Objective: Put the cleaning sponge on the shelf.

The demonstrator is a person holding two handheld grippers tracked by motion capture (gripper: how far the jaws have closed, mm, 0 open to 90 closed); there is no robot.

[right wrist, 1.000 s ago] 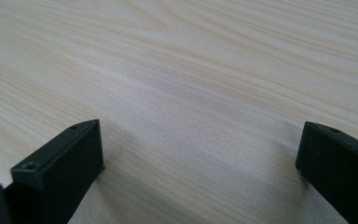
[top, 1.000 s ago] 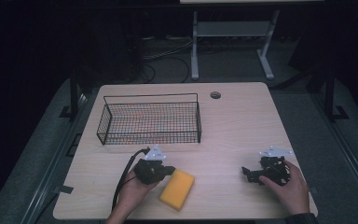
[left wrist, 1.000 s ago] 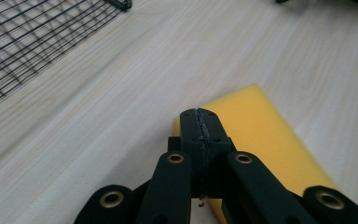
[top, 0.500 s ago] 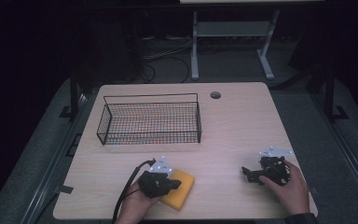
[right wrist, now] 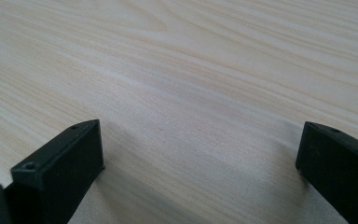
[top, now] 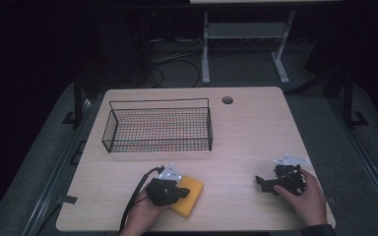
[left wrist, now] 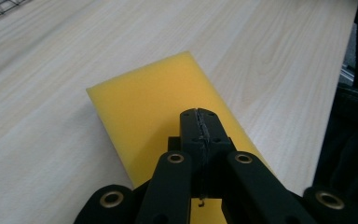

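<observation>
A yellow sponge [top: 191, 195] lies flat near the table's front edge, left of centre. My left gripper [top: 183, 191] is shut, jaws pressed together with nothing between them, and its tips sit over the sponge's left part. In the left gripper view the shut left gripper [left wrist: 200, 122] lies above the sponge [left wrist: 154, 93]; I cannot tell whether it touches it. My right gripper [top: 262, 183] rests in a hand at the front right, jaws pointing left. In its own view the right gripper [right wrist: 200, 154] is open over bare wood.
A black wire basket [top: 157, 103] stands at the back left of the wooden table [top: 256, 132]. A round cable hole [top: 227, 100] is near the far edge. Dark floor and a white stand lie beyond the table.
My left gripper has moved from beside the sponge's left edge to over the sponge, a little toward the table's front. The right gripper has stayed put.
</observation>
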